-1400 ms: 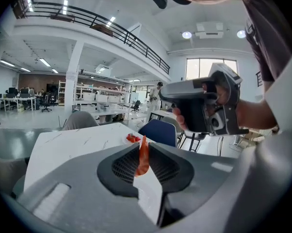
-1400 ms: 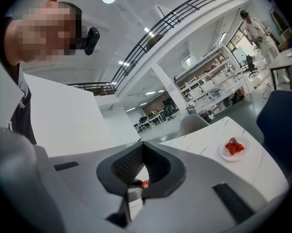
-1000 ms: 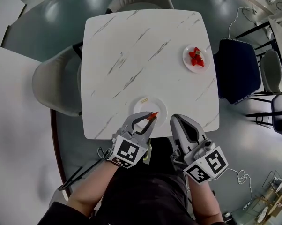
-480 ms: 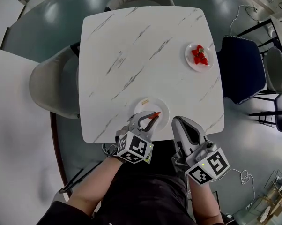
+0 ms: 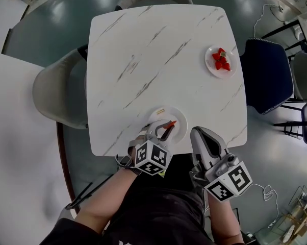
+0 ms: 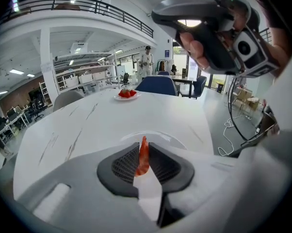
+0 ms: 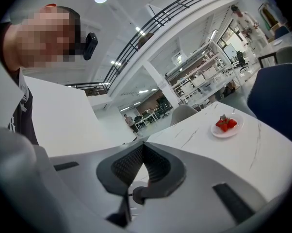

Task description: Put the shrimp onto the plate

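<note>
An orange-red shrimp (image 6: 143, 157) stands pinched between the pads of my left gripper (image 6: 143, 148), tail end poking up above the jaws. In the head view that gripper (image 5: 166, 128) holds the shrimp (image 5: 169, 124) over the near white plate (image 5: 178, 117) at the table's front edge. The plate's rim (image 6: 171, 139) shows just beyond the jaws. My right gripper (image 5: 204, 138) hangs beside it, off the table's front edge, shut with nothing in it (image 7: 142, 147).
A second white plate (image 5: 232, 70) with red pieces sits at the white marble table's (image 5: 143, 50) far right, also visible as the plate (image 7: 227, 131) in the right gripper view. Grey chairs (image 5: 56, 91) stand left and behind, a dark blue chair (image 5: 263, 75) right.
My left gripper has moved forward with the shrimp, from the plate's near rim to over the plate. The right gripper has stayed about where it was.
</note>
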Demonstrator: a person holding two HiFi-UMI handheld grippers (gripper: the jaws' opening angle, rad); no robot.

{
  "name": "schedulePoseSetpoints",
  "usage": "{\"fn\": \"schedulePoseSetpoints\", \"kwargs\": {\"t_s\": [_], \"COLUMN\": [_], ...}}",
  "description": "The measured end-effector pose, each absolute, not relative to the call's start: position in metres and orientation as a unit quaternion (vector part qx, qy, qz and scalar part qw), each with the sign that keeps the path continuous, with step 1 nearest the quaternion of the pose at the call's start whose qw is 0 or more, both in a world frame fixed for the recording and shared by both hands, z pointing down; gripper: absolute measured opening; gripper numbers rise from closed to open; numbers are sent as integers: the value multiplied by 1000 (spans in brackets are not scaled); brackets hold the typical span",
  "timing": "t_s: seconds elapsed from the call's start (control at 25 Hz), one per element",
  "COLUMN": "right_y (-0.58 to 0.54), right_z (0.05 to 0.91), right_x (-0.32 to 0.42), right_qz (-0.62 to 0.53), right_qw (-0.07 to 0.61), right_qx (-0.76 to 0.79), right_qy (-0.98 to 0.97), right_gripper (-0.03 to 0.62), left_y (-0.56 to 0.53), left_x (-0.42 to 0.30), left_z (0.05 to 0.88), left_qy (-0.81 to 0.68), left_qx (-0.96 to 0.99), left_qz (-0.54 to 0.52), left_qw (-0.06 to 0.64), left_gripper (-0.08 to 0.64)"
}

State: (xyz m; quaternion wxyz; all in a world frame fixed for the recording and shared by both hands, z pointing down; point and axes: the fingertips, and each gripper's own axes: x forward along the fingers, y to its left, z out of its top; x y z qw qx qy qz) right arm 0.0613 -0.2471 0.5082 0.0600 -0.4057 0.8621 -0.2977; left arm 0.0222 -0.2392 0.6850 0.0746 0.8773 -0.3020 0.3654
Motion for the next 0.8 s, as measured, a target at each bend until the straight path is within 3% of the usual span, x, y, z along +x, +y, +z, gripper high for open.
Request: {"fn": "schedulePoseSetpoints", "kwargs": {"t_s": [0.8], "right_y": [-253], "right_z": [506], "right_x": [68], "right_qz": [-308], "right_qw": [53], "right_qx": [-408], "right_qy": [858], "right_gripper": [2], "left_y": [-240], "left_x": [24], "left_z": [702], "left_qy": [-276], "left_qx": [866], "left_qz": [411], "left_qw": [69], "left_gripper": [64]}}
